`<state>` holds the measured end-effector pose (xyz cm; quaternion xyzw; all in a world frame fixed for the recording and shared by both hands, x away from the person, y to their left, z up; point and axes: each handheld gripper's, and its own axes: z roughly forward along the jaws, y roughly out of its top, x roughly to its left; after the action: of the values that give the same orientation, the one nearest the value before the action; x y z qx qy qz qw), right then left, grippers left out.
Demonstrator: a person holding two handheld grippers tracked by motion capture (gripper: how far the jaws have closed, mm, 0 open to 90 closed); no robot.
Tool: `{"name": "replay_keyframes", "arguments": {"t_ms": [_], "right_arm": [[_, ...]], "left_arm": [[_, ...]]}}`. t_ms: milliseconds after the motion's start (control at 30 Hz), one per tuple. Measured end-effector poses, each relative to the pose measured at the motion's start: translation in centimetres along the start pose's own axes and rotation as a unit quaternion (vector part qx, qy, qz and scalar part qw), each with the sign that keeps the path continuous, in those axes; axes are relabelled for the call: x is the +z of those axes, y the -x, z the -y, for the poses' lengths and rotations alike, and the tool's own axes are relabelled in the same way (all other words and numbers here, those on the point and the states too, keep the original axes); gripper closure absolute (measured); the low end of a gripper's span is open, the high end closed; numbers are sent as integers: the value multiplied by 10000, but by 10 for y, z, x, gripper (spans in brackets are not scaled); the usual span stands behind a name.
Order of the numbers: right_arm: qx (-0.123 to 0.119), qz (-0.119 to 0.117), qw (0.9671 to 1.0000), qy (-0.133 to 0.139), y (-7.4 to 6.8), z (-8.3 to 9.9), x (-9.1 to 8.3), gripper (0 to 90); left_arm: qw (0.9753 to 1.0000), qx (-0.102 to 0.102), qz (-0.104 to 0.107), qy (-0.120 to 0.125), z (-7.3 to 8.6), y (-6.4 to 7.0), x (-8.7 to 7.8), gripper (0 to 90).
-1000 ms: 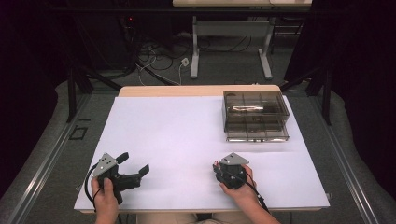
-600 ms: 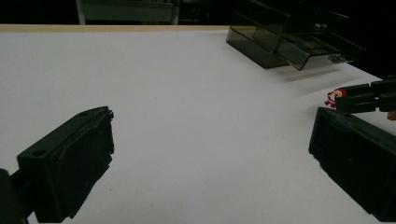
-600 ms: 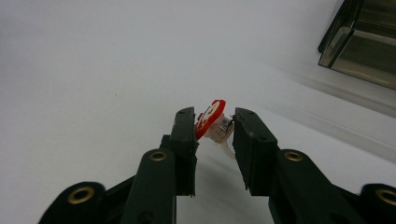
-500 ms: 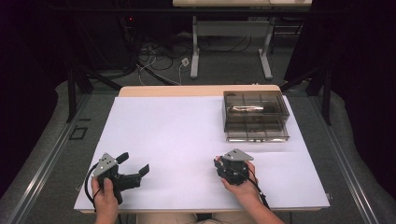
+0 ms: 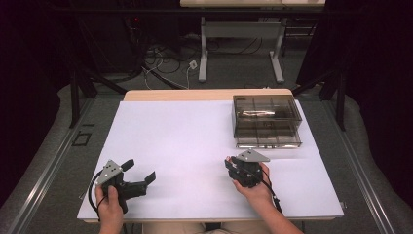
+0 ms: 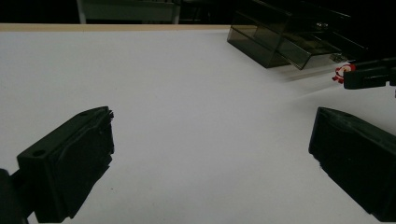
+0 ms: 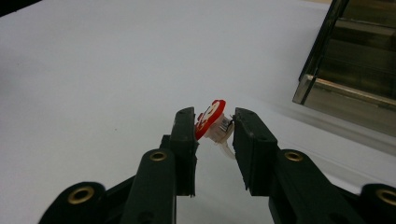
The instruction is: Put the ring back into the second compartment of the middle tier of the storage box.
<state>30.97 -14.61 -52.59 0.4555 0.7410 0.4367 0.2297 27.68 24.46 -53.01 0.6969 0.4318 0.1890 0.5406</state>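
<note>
My right gripper [image 7: 214, 122] is shut on a small red and white round piece [image 7: 211, 119], pinched between its jaw tips above the white table. In the high view the right gripper [image 5: 230, 165] sits at the front right of centre, just in front of the smoky drawer box [image 5: 265, 120]. From the left gripper view that same piece [image 6: 343, 72] appears red at the far right, near the box [image 6: 285, 39]. My left gripper [image 5: 141, 170] rests at the front left, its jaws wide open with bare table between them.
The white sheet [image 5: 185, 136] covers the table; a strip of wooden edge [image 5: 204, 94] runs along the back. The box's lower drawer [image 5: 268, 141] is pulled out toward me. Behind the table stand a desk frame and cables on the floor.
The right gripper has turned slightly and shifted a little toward the left. The left gripper has stayed where it was.
</note>
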Motion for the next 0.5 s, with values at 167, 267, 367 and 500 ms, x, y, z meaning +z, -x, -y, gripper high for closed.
{"name": "replay_keyframes", "arguments": {"t_ms": [167,267,367,500], "right_arm": [[80,-37,9999,65,4,-8,-2,704],[96,-48,9999,112,6,-12,-2,704],[127,-55,9998,164,7,-16,-3,704],[146,-67,9996,236,9,-21,-4,704]], "left_arm": [[10000,-24,-29,4,0,0,0,0],[10000,-48,-45,8,0,0,0,0],[10000,-45,-62,-3,1,-1,0,0],[10000,-44,-73,-22,1,-1,1,0]]}}
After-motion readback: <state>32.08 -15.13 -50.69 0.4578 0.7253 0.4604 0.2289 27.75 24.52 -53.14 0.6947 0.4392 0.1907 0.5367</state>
